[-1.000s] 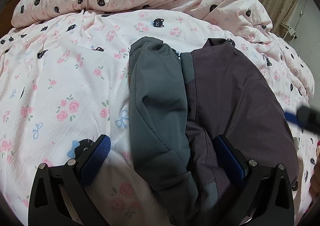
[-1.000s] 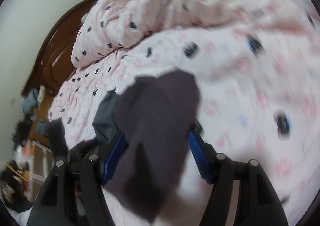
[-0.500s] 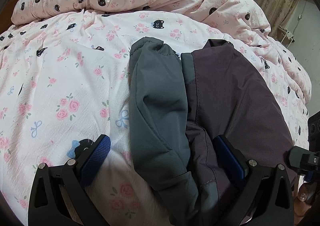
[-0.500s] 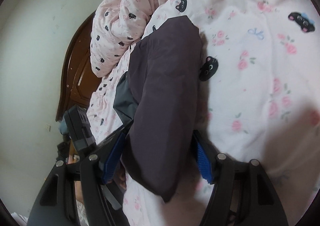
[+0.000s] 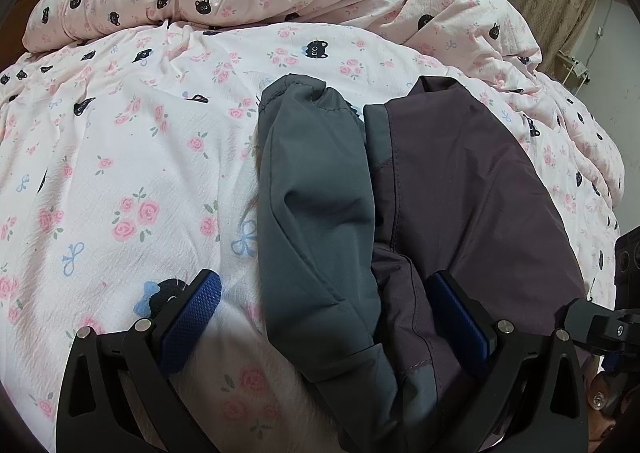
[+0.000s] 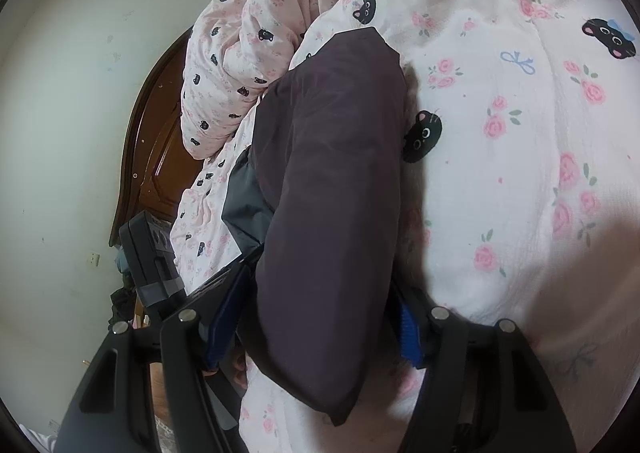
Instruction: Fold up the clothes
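My left hand-held gripper (image 5: 320,327) hovers low, spread wide astride the jacket (image 5: 420,213); my right hand-held gripper (image 6: 320,317) tilts sideways, also spread around it.

Your left gripper (image 5: 328,317) is matte black, its two angular arms cut with triangular slots near the base and fastened by pairs of round silver screws. Each finger carries a blue pad (image 5: 192,319) with a fine knurled grid. Your right gripper (image 6: 316,323) has the same build: black slotted arms, silver screws, blue ribbed pads (image 6: 409,337). Just behind its left finger, a little bare skin shows.
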